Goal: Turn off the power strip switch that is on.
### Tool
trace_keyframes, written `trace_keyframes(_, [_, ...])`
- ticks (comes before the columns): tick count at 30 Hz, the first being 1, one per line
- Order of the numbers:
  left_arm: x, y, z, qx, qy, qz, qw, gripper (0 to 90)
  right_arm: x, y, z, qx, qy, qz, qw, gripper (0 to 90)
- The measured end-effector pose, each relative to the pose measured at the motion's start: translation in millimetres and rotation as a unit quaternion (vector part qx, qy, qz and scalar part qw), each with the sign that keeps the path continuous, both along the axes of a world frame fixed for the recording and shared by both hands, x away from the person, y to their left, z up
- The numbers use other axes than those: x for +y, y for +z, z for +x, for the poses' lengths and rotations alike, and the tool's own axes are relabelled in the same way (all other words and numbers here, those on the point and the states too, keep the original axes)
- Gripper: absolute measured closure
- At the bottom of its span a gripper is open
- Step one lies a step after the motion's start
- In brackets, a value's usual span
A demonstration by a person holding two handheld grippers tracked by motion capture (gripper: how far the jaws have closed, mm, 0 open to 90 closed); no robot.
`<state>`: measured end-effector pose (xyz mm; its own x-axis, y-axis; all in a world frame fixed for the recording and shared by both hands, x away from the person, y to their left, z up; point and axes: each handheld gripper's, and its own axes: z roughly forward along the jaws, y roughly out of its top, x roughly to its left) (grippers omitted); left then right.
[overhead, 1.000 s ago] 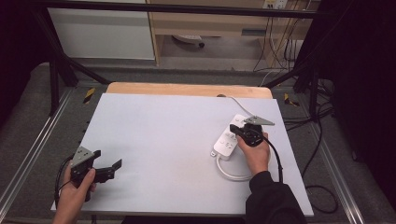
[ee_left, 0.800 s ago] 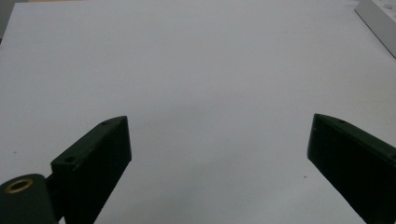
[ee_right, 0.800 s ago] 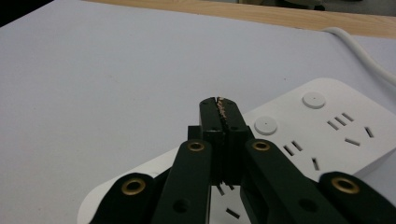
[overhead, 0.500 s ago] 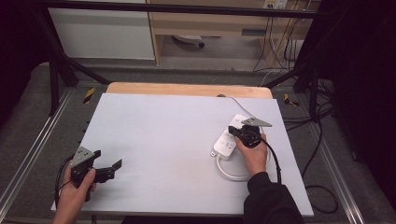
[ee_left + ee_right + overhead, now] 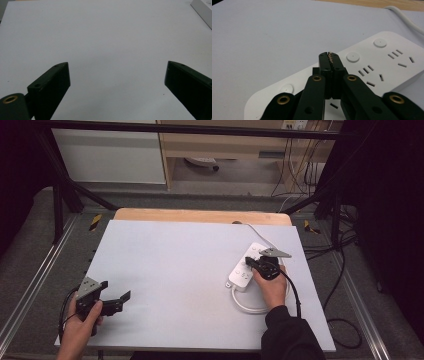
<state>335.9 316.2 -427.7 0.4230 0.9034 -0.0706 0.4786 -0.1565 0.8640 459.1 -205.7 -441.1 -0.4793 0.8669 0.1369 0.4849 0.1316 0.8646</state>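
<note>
Right gripper (image 5: 331,57): fingers together, tips above the white power strip (image 5: 372,67), holding nothing.
Left gripper (image 5: 119,299): fingers wide apart over bare table (image 5: 170,260).
Power strip cable (image 5: 250,306): looped beside right hand (image 5: 272,287).

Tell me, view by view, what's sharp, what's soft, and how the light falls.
High view: table evenly lit, surroundings dark, whole picture slightly soft. Left gripper view: open left gripper blurred at close range. Right gripper view: power strip sharp, shut right gripper slightly soft, no glare.
</note>
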Motion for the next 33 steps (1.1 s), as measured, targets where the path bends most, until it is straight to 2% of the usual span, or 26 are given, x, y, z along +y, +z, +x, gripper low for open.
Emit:
trace_keyframes(6, [-0.8, 0.2, -0.2, -0.001, -0.001, -0.001, 1.0, 6.0, 4.6, -2.2, 2.1, 0.001, 0.006, -0.001, 1.0, 90.0])
trace_keyframes(15, [-1.5, -0.9, 0.5, 0.007, -0.003, 0.005, 1.0, 6.0, 5.7, -3.4, 4.0, -0.002, 0.002, 0.017, 0.9999, 90.0])
trace_keyframes(21, [-3.1, -1.0, 0.5, 0.006, -0.004, 0.004, 1.0, 6.0, 4.0, -2.3, 3.5, -0.004, 0.0, 0.016, 0.9999, 90.0])
trace_keyframes(24, [-3.0, -1.3, 0.7, 0.006, -0.003, 0.004, 1.0, 6.0, 5.0, -3.9, 3.6, -0.006, -0.001, 0.007, 1.0, 90.0])
trace_keyframes(33, [-2.2, -0.7, 0.2, 0.004, -0.004, 0.002, 1.0, 6.0, 7.4, -6.0, 2.9, -0.006, -0.001, -0.002, 1.0, 90.0])
